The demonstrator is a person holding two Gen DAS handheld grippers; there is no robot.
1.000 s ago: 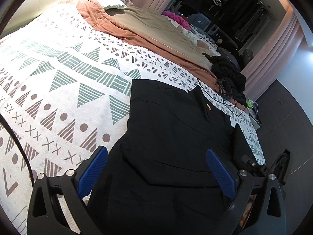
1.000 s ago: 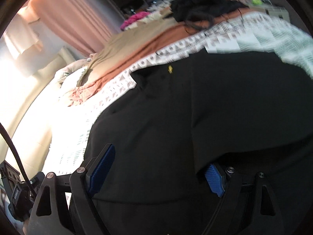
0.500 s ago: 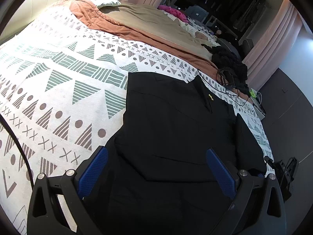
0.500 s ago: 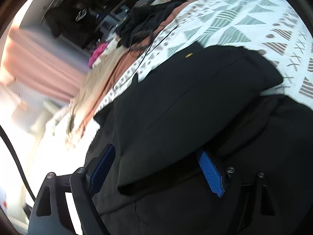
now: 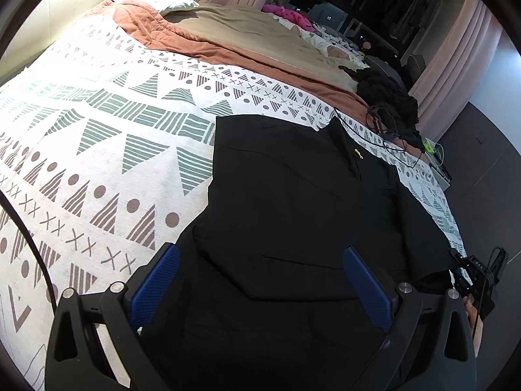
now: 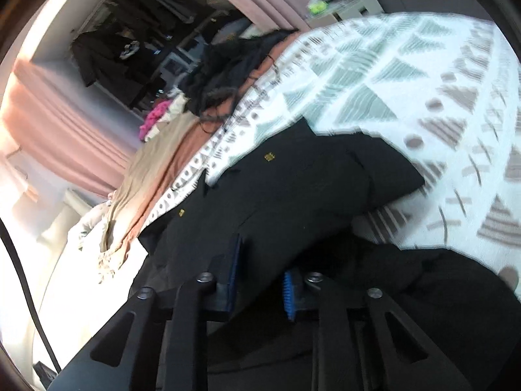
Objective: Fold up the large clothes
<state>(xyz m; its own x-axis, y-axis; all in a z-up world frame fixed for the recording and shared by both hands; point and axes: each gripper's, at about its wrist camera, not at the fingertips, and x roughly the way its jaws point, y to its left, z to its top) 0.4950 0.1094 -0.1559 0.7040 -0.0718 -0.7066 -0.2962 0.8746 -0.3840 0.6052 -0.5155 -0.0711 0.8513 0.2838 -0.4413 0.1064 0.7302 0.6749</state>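
A black garment (image 5: 293,202) with a small gold pin lies spread on the patterned bedspread (image 5: 114,137). My left gripper (image 5: 260,252) hovers open over its near part, blue pads wide apart and nothing pinched. In the right wrist view the garment (image 6: 309,189) has one side lifted into a thick fold over the bedspread (image 6: 407,81). My right gripper (image 6: 262,260) is closing, and its pads pinch the near edge of that fold. The right gripper's body (image 5: 475,277) shows at the bed's right edge in the left wrist view.
A rust and tan blanket (image 5: 247,32) covers the far half of the bed, with a white pillow (image 5: 153,0) behind it. A black clothes heap (image 5: 387,97) and a thin cable (image 5: 384,137) lie past the collar. Dark floor (image 5: 482,169) and pink curtains (image 5: 456,49) border the right side.
My right gripper swung sideways and rolled, and its jaws went from wide apart to narrow on a fold of the garment. The left gripper stayed in place, open.
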